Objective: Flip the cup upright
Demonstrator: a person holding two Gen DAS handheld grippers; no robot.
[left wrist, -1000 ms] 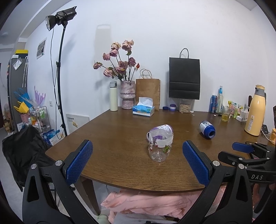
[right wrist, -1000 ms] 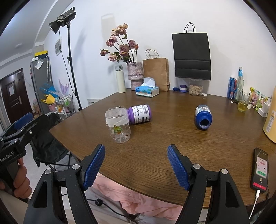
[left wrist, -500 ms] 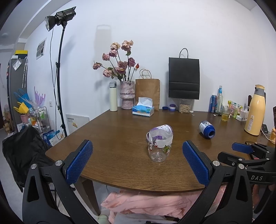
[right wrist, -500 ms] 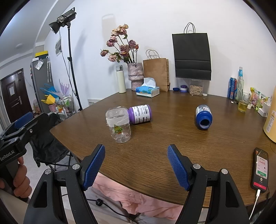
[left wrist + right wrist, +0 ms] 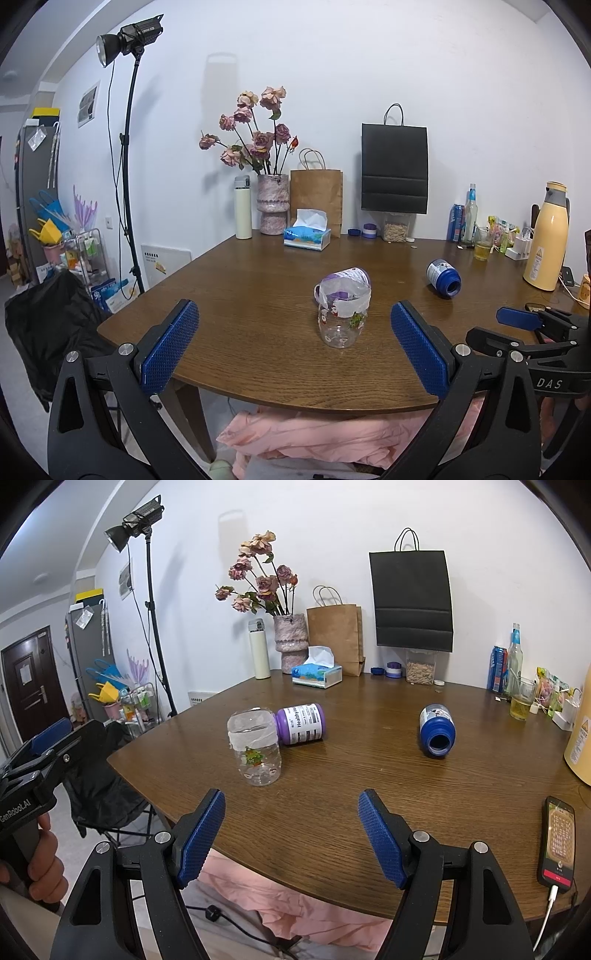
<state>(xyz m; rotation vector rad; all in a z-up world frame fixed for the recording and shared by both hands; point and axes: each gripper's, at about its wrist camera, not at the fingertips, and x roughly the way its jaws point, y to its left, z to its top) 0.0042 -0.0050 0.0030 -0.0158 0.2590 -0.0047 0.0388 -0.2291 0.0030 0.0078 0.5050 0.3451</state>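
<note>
Basically nothing is changed from a second back: the clear printed plastic cup (image 5: 343, 315) is left mouth-down near the brown wooden surface (image 5: 258, 295) edge, both hand-held grippers, left (image 5: 295, 347) and right (image 5: 291, 838), held spread apart short of it, so no flip is started.

A round brown wooden table (image 5: 369, 805) is seen, with a purple white-labelled bottle (image 5: 301, 723) lying on its side and a blue bottle (image 5: 436, 729) lying well apart, mouth open. Along the wall are stood a cream flask (image 5: 259, 649), a pink vase of dried roses (image 5: 290, 642), a tissue box (image 5: 317, 674), a brown paper bag (image 5: 336, 635) and a black paper bag (image 5: 412, 600). A black smartphone (image 5: 558, 843) is laid at the table's right edge.
</note>
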